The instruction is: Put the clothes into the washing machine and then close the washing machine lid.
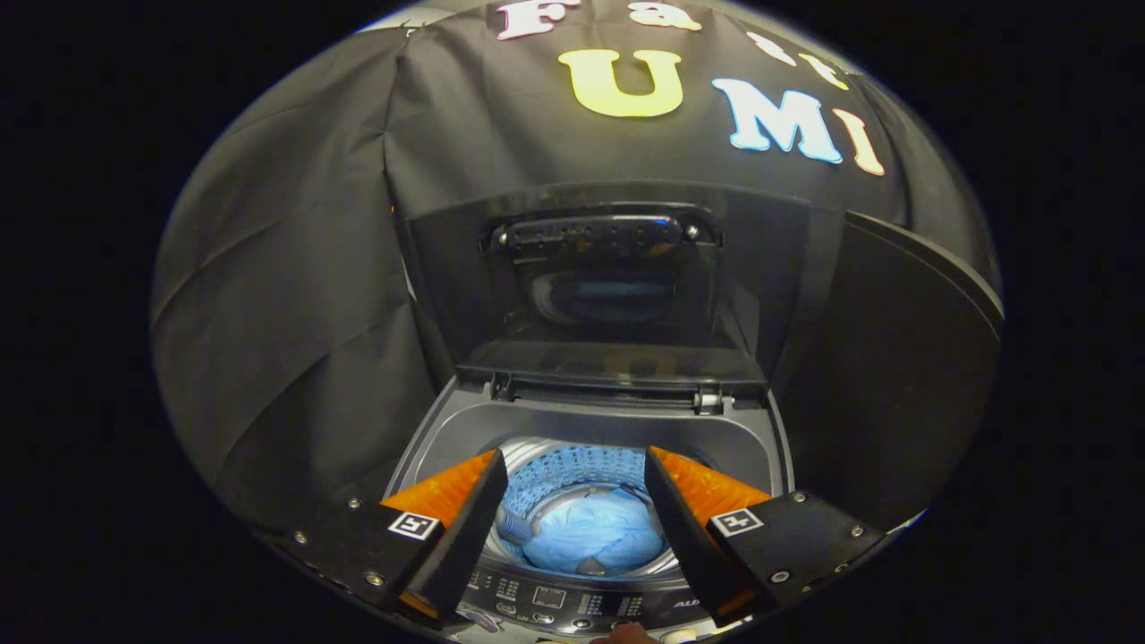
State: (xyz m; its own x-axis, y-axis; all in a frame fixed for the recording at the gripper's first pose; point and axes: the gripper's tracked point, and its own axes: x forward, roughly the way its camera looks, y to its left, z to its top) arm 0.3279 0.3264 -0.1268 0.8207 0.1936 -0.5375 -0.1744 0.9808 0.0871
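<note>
With the gripper (572, 465) jaws apart and empty above the clothes (590, 537) in the drum, the upright lid (608, 295) could slam if pushed hard.

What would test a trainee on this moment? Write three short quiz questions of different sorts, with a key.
1. True or false: the washing machine lid is shut.
2. Where is the light blue cloth? A) draped over the lid B) inside the drum C) pinched between the fingers
3. Fill in: the gripper is ____ and holds nothing.

Key: 1 false, the lid stands upright behind the opening. 2 B, the cloth lies in the drum, beyond the fingers. 3 open.
</note>
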